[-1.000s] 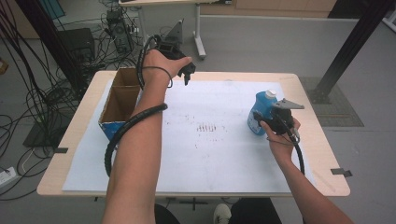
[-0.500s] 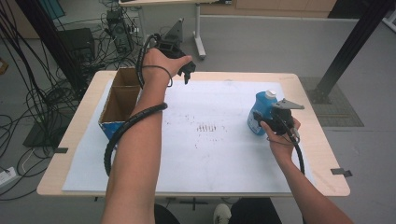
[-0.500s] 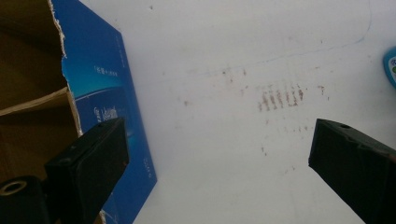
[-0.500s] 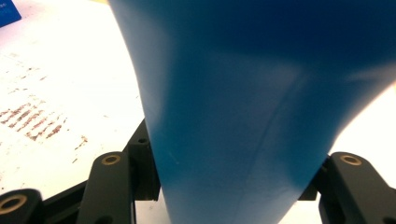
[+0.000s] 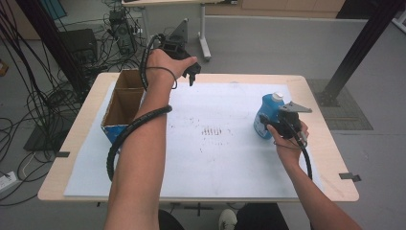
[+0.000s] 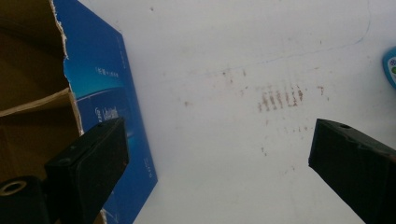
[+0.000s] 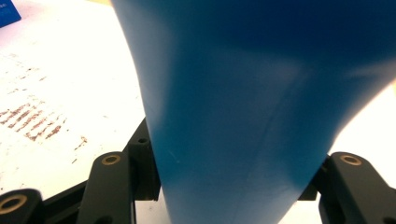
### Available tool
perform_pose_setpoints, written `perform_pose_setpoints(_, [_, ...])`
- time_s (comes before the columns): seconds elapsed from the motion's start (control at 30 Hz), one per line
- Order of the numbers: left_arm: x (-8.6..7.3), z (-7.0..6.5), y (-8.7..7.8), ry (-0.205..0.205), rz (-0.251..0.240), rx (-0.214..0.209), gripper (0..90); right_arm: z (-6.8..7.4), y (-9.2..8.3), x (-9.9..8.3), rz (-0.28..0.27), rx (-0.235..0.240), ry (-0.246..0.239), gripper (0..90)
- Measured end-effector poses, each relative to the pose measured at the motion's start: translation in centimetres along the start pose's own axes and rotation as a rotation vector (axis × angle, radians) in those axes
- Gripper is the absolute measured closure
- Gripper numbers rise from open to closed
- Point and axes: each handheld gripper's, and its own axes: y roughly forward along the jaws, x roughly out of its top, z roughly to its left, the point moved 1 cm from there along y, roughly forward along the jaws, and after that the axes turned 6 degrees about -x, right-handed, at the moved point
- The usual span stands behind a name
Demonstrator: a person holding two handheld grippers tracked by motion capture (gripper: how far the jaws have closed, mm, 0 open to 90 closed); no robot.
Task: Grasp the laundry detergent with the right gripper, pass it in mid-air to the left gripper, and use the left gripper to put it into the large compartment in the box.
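Right now my right gripper [image 5: 276, 125] has its fingers pinching the blue bottle [image 5: 266, 114], upright on the counter [image 5: 316, 96] at its right side, low on its smooth, probably slippery plastic body, while my left gripper [image 5: 191, 73] hovers with fingers spread, empty
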Motion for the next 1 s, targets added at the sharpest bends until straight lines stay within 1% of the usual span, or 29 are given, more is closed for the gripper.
perform_pose_setpoints(0.43, [0.14, -0.22, -0.15, 0.010, 0.002, 0.001, 5.6, -0.02, 0.01, 0.05, 0.004, 0.001, 0.000, 42.1])
perform_pose_setpoints(1.0, [0.01, -0.18, -0.44, 0.006, -0.005, 0.008, 5.6, 0.05, -0.01, 0.04, 0.003, -0.004, -0.001, 42.9])
